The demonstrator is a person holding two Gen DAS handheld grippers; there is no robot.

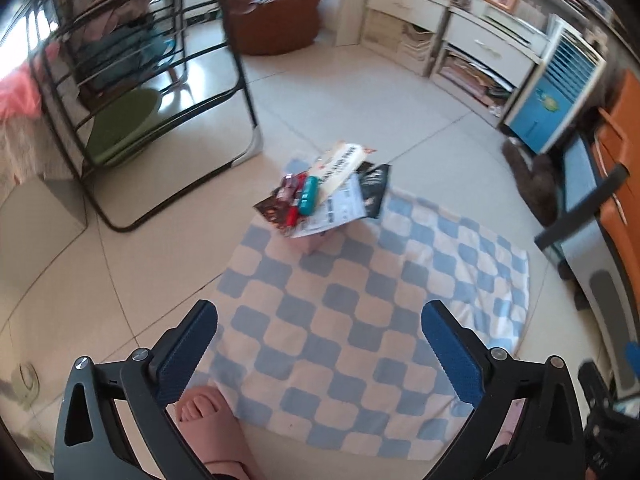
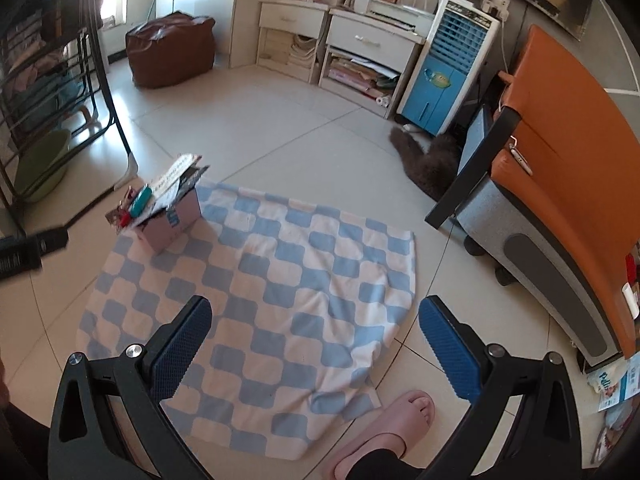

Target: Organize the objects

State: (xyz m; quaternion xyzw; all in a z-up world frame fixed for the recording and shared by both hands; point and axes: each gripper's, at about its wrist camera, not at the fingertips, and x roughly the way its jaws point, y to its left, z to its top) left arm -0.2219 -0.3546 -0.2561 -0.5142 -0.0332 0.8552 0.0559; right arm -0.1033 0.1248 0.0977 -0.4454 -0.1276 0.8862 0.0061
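Left wrist footage shows the left hand-held gripper [image 1: 318, 330] spread wide with nothing between its blue pads, held above a blue-and-white checked cloth [image 1: 360, 300] spread on the tiled floor [image 1: 340, 100]. At the far corner of that cloth a small pink cardboard box [image 1: 320, 240] is seen, piled with printed paper packets [image 1: 344, 184], a teal oblong case [image 1: 309, 194] and a dark red wrapped item [image 1: 290, 188]. In the right wrist view the right hand-held gripper [image 2: 314, 326] is likewise spread and empty, well apart from the same box [image 2: 170, 220], which stands on the cloth's far left corner. The rest of the cloth is seen bare, so the sorting appears either finished or paused, with everything gathered on the box; no item is held. If work remains, the next move would call for either gripper to be carried forward across the cloth to the box, and for the loose packets overhanging its rim to be squared or pressed down without the stack being tipped. A brown furry animal [image 2: 424, 160] is seen lying beyond the cloth, beside a blue-and-white air cooler [image 2: 448, 64].
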